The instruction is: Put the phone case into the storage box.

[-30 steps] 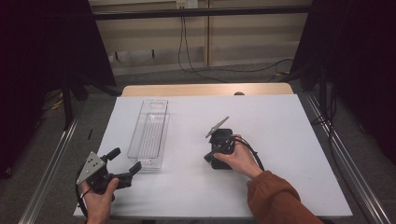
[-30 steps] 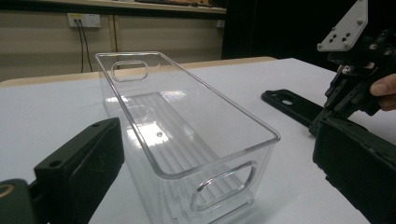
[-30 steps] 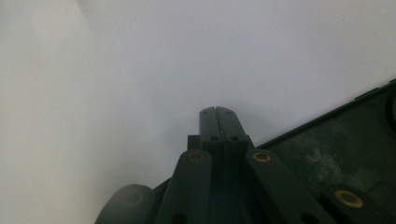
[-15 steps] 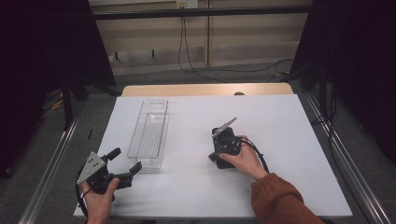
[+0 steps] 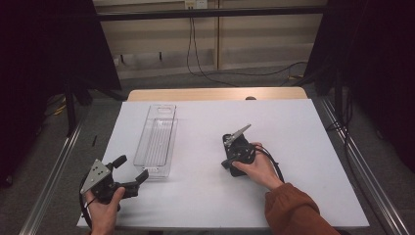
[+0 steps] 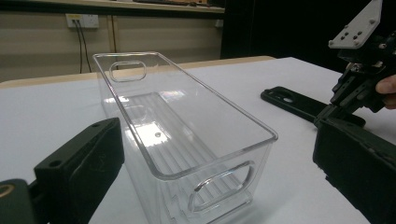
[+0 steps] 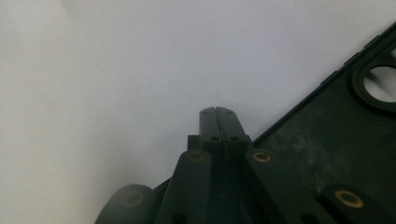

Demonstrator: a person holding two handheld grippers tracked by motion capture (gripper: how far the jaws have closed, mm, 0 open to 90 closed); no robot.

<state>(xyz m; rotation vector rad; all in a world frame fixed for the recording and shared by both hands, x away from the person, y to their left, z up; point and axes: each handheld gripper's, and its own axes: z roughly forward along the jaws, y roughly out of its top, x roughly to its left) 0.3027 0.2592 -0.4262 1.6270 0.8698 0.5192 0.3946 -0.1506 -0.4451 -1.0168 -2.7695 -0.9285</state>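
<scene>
Right gripper [image 5: 229,157] jaws pressed together, tips down beside a flat black case [image 7: 327,140]; left gripper [image 5: 131,172] jaws wide, clear bin [image 5: 156,139] at 1 o'clock

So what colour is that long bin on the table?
The bin is clear, see-through plastic; the left gripper view shows it best.

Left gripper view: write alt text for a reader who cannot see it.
A clear plastic bin, empty, stands on the white table between the two open black jaws of the left hand-held gripper. Beyond it at right lies a flat black phone case, with the right hand-held gripper at its near end.
</scene>
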